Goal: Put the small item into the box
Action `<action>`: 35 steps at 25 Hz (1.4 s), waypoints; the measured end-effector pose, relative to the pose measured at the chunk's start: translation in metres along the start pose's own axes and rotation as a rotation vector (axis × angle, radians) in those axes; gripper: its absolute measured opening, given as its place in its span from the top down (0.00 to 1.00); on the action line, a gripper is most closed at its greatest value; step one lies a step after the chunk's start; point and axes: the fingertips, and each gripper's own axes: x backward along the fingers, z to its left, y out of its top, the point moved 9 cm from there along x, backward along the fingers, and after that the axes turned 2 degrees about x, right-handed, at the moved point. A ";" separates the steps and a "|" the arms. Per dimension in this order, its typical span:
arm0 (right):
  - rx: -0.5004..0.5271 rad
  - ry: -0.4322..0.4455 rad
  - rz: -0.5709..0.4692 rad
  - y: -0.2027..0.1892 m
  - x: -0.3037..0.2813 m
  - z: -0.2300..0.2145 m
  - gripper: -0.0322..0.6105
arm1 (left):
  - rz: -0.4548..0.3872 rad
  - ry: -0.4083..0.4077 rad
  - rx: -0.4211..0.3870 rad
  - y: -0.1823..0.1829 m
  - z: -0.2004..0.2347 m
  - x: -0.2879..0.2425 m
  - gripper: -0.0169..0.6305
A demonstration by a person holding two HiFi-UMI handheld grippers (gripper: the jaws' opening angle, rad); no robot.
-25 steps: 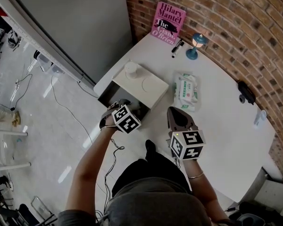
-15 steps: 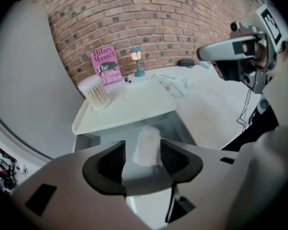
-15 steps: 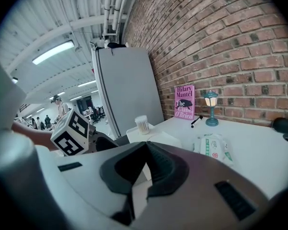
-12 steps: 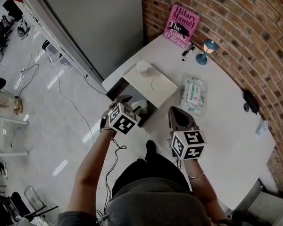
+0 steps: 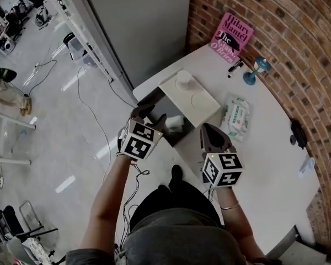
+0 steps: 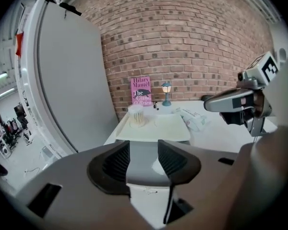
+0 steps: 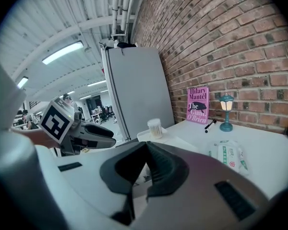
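Box (image 5: 156,100) at the worktop (image 5: 265,159) corner, with the small white item (image 5: 175,123) lying in its dark open part.
The left gripper (image 5: 151,115) is positioned over the box opening, just beside the item. Its jaws are apart and closing, the pads press on nothing, and the item shows through the gap in the left gripper view. The right gripper (image 5: 211,131) is held over the worktop just right of the box, with its jaws together and empty. A white lid (image 5: 201,101) covers the far part of the box and carries a cotton-swab jar (image 5: 183,80). A wet-wipes pack (image 5: 236,117) lies beside the lid. A pink book (image 5: 231,32) leans on the brick wall, with a small blue lamp (image 5: 257,70) near it.
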 end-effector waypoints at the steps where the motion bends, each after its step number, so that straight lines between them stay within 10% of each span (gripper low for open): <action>1: 0.005 0.007 -0.002 0.001 -0.001 0.002 0.94 | -0.015 0.015 0.009 -0.001 0.002 0.005 0.68; 22: 0.104 0.145 -0.006 0.020 -0.018 0.050 0.94 | -0.266 0.289 0.361 -0.050 0.028 0.106 0.86; 35: 0.154 0.208 -0.017 0.027 -0.026 0.079 0.95 | -0.323 0.427 0.443 -0.082 0.034 0.147 0.92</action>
